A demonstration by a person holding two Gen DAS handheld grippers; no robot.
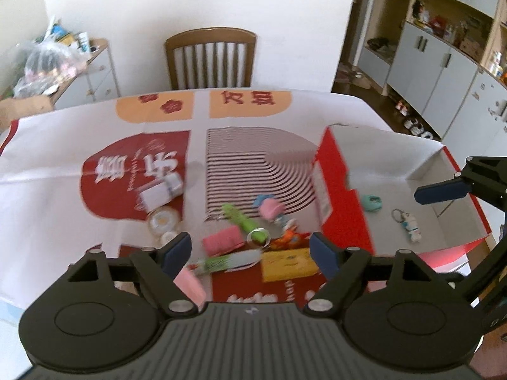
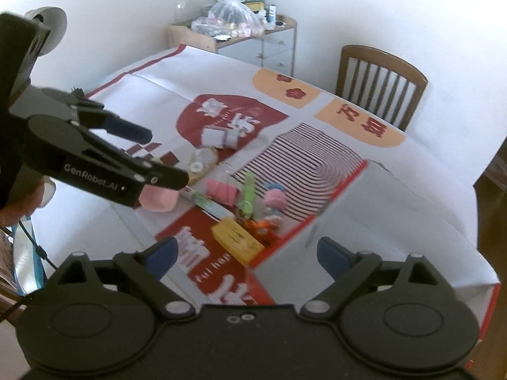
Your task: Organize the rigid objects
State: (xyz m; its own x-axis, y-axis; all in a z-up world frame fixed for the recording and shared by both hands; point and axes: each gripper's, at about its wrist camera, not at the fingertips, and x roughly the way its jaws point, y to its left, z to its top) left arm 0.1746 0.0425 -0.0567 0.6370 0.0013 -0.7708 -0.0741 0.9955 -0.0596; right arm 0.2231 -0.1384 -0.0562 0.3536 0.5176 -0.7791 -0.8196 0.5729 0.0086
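Clutter [image 1: 253, 237] lies on the table [image 1: 47, 164] straight ahead of the left tool [image 1: 250, 253], left of the red box [image 1: 345, 218]; the green stick [image 1: 240, 218] runs diagonally away from it. Both tools gape empty. The right tool [image 2: 247, 253] sits by the box, so the left seems nearer.

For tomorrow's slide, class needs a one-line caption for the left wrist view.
Open left tool above a pile of small toys beside the red cardboard box, which holds a teal clip and a keychain figure.
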